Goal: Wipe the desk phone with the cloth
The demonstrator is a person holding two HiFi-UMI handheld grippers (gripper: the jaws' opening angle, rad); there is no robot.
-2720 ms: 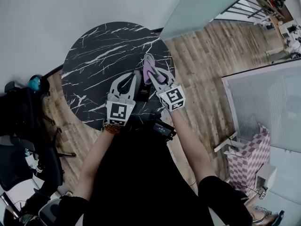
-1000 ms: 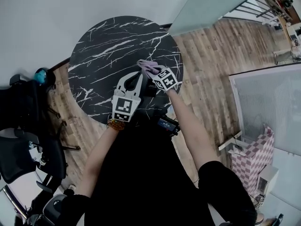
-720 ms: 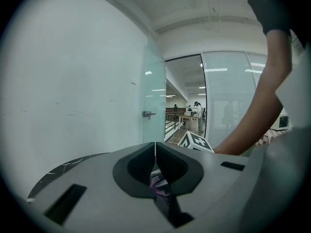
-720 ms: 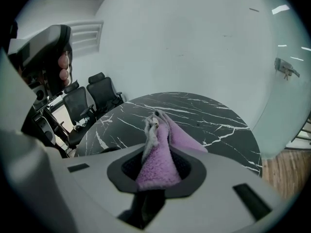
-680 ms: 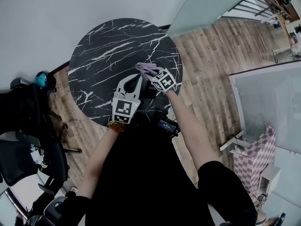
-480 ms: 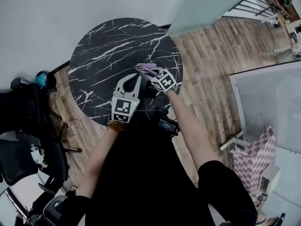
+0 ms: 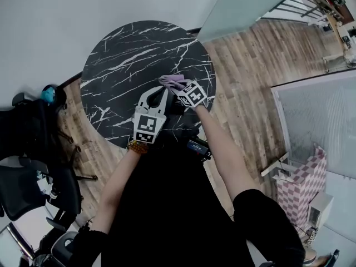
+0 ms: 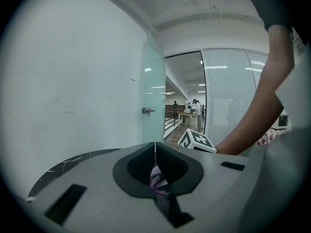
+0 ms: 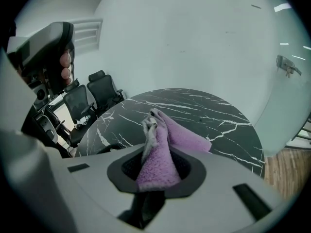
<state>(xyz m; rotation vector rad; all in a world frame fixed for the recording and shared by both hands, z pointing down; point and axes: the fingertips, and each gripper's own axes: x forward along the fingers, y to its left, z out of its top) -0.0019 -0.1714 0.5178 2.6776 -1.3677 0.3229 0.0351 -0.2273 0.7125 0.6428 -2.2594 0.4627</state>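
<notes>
- Your left gripper (image 8: 155, 149) is shut. The tips meet in a thin line and nothing is pinched between them. Through the hollow behind the tips you only see a scrap of purple and something dark underneath. It sits low over the near side of the round marble table (image 7: 128, 60), just beside the right one.
- The desk phone (image 7: 178, 109) is hard to make out. From the head view it's a dark shape tucked between and under the two grippers near your edge of the table, mostly covered. I can't tell its keypad from its handset.
- The cloth (image 7: 173, 81) is the purple fuzzy one, bunched up and poking out past the jaws toward the middle of the table. In the right gripper view its front end looks lifted rather than pressed flat on anything.
- Your right gripper (image 9: 156, 154) is clamped down on that cloth, with a thick fold filling the gap between the jaws. It looks like a solid hold.
- Progress, as a guess: you've got the cloth and you're right at the phone, so the wiping part looks to be under way. How much is already wiped, no clue from here. I'd say passes over the phone's surfaces are what's left.
</notes>
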